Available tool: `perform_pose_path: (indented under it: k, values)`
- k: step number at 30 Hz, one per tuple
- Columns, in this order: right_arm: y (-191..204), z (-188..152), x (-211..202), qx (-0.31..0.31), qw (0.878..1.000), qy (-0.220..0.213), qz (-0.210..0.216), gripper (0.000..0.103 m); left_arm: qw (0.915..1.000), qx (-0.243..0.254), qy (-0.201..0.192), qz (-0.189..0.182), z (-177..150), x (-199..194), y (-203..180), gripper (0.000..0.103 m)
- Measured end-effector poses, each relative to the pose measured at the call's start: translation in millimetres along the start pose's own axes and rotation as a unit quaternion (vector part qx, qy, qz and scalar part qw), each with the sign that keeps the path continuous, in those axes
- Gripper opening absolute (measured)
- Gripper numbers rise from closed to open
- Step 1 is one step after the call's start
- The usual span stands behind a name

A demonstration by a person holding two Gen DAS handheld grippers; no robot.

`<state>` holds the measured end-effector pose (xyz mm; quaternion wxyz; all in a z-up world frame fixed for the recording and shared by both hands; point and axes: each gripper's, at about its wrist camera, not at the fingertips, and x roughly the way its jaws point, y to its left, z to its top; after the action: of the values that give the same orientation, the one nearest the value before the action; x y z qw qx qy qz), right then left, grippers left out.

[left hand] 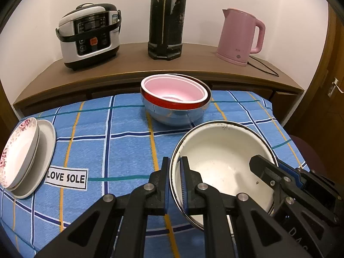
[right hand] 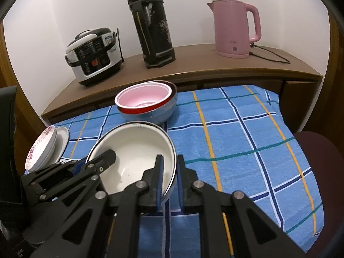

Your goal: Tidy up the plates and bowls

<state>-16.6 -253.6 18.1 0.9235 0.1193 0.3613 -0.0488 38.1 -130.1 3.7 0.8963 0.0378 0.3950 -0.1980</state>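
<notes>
The white enamel bowl (left hand: 223, 163) is wide and shallow, cream inside with a dark thin rim that is chipped at its far edge, and a few specks on its floor; it sits at the near side of the bench (left hand: 120, 148), over the blue checked cloth. The left claw (left hand: 175, 180) is closed on the bowl's left wall, one finger inside and one outside, and the right claw (right hand: 169, 176) pinches the opposite wall the same way. Beyond it stands a steel bowl (left hand: 176, 114) holding a red-banded bowl (left hand: 169, 104), with a pink bowl (left hand: 174, 88) nested inside that. At the left edge a floral plate (left hand: 17, 150) lies tilted in a stack on a plain white plate (left hand: 44, 157). Only the left view shows the "LOVE SOLE" label (left hand: 66, 177) in full; only the right view shows a dark red chair seat (right hand: 318, 150). On the wooden shelf (left hand: 133, 64) behind stand a rice cooker (left hand: 90, 36), a black flask (left hand: 167, 19) and a pink kettle (left hand: 240, 36).
</notes>
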Motion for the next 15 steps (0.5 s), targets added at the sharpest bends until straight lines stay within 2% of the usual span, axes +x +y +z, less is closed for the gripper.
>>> perform_pose_path:
  k: [15]
  values:
    - [4.6,3.4,3.2,-0.005,1.000,-0.002,0.005,0.011,0.9999,-0.007,-0.005,0.006,4.3,-0.8,4.3,0.010]
